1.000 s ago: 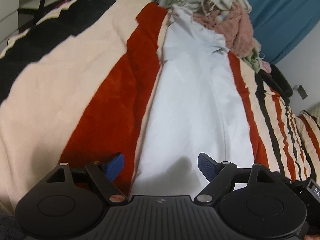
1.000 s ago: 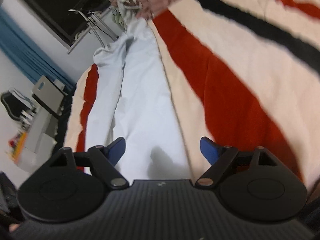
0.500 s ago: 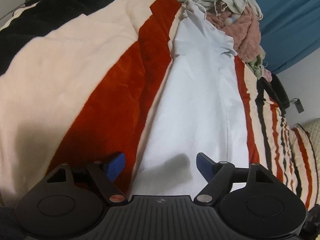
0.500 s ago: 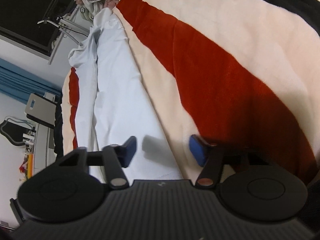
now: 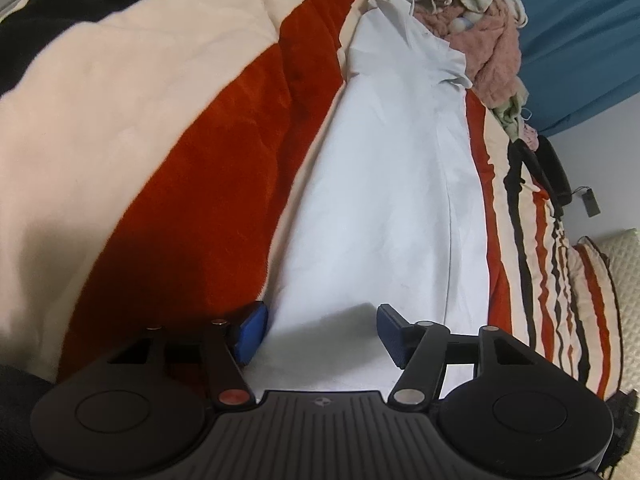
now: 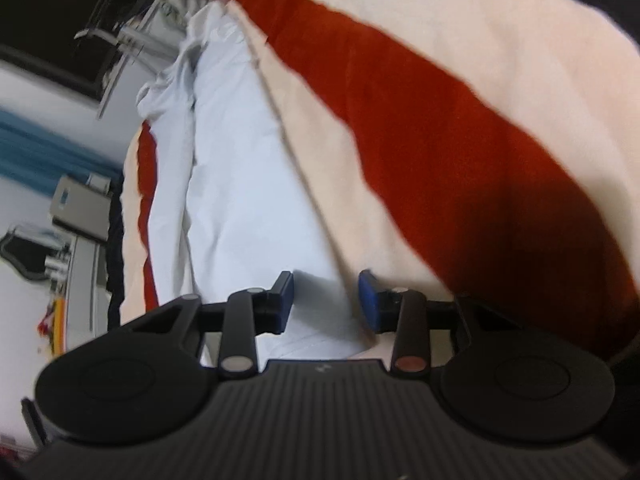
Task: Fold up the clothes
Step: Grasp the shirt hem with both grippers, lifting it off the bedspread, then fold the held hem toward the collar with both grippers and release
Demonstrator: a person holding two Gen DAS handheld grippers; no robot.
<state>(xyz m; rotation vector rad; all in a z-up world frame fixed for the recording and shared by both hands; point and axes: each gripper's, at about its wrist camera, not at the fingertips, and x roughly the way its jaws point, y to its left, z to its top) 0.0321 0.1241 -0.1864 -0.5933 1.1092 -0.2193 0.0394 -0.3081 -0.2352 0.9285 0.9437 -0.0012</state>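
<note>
A long white garment (image 5: pixel 392 184) lies stretched out flat on a striped blanket (image 5: pixel 160 120) of cream, red and black. My left gripper (image 5: pixel 322 334) is open and low over the near end of the garment, its jaws straddling the left edge of the cloth. The garment also shows in the right wrist view (image 6: pixel 236 184). My right gripper (image 6: pixel 326 300) is open but narrowed, its jaws on either side of the garment's near right edge, down at the cloth.
A heap of unfolded clothes, pink and pale green (image 5: pixel 480 28), sits at the far end of the bed. A blue curtain (image 5: pixel 580 40) hangs behind it. A black chair (image 5: pixel 548 176) stands at the right. A desk with clutter (image 6: pixel 76 248) stands beside the bed.
Both grippers have dropped lower and closer to the garment's near end. The jaws of both have narrowed, the right more than the left.
</note>
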